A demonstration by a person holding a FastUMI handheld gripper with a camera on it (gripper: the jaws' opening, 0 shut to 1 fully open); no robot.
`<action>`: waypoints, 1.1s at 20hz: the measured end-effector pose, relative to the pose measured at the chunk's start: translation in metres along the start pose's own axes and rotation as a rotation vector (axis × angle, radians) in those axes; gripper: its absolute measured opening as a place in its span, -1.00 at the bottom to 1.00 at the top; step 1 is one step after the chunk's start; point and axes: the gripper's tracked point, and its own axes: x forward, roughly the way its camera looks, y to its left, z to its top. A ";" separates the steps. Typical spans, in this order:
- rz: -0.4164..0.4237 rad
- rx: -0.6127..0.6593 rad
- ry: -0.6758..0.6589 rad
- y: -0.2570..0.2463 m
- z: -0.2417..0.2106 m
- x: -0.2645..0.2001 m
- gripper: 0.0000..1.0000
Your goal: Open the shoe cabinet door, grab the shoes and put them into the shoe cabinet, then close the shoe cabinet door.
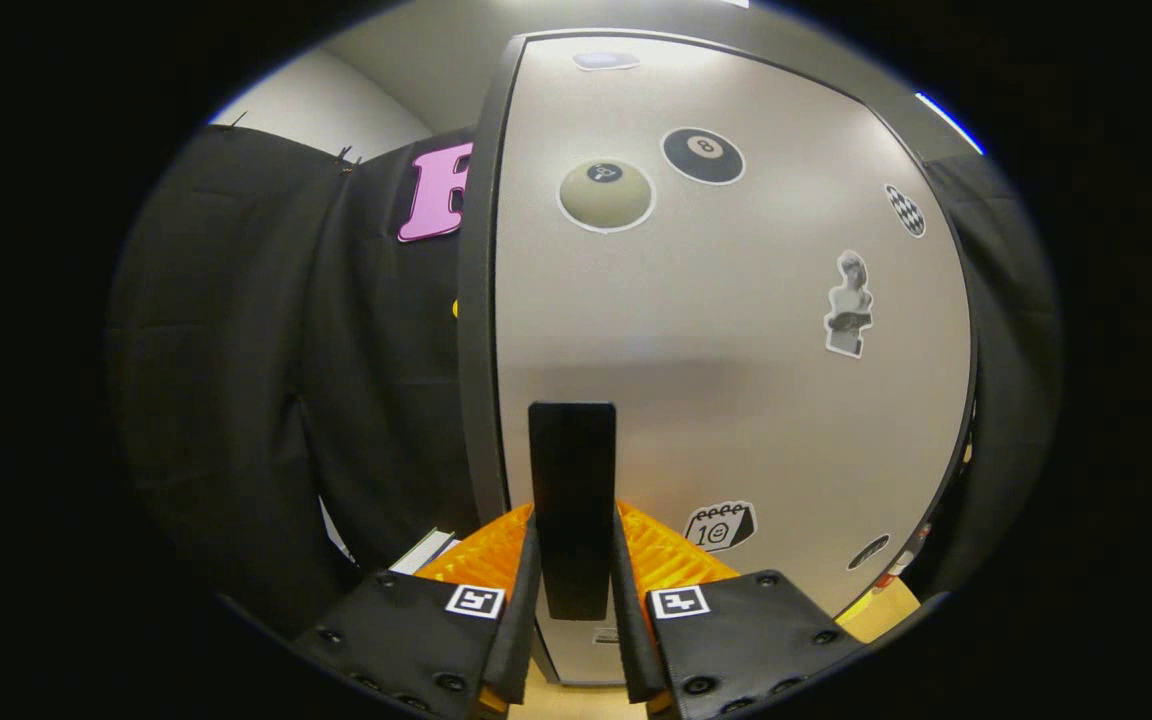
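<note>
Black cloth hangs behind the shoe cabinet door (726, 350), which carries stickers (704, 155). Gripper (573, 590) jaws pinch the door's black handle (572, 500).

One cabinet door (726, 400) — one black handle (572, 500), two tool fingers (521, 600) pressing it, seven stickers (703, 155).

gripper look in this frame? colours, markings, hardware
The gripper has two orange ribbed fingers with thin black pads on their inner faces. Behind them sit black plates with round black screws along the edges. Each plate carries a small white square tag with a black pattern, one per side.
</note>
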 end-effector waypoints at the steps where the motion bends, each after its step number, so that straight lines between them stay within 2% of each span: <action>1: -0.005 0.001 0.011 0.000 0.000 -0.002 -0.23; 5: -0.006 -0.019 0.020 0.000 -0.002 -0.004 -0.41; 10: 0.053 -0.025 0.030 0.003 -0.004 -0.019 -0.81; 14: 0.128 -0.025 0.012 0.001 -0.005 -0.051 -0.82; 22: 0.120 -0.020 -0.020 -0.029 -0.009 -0.101 -0.82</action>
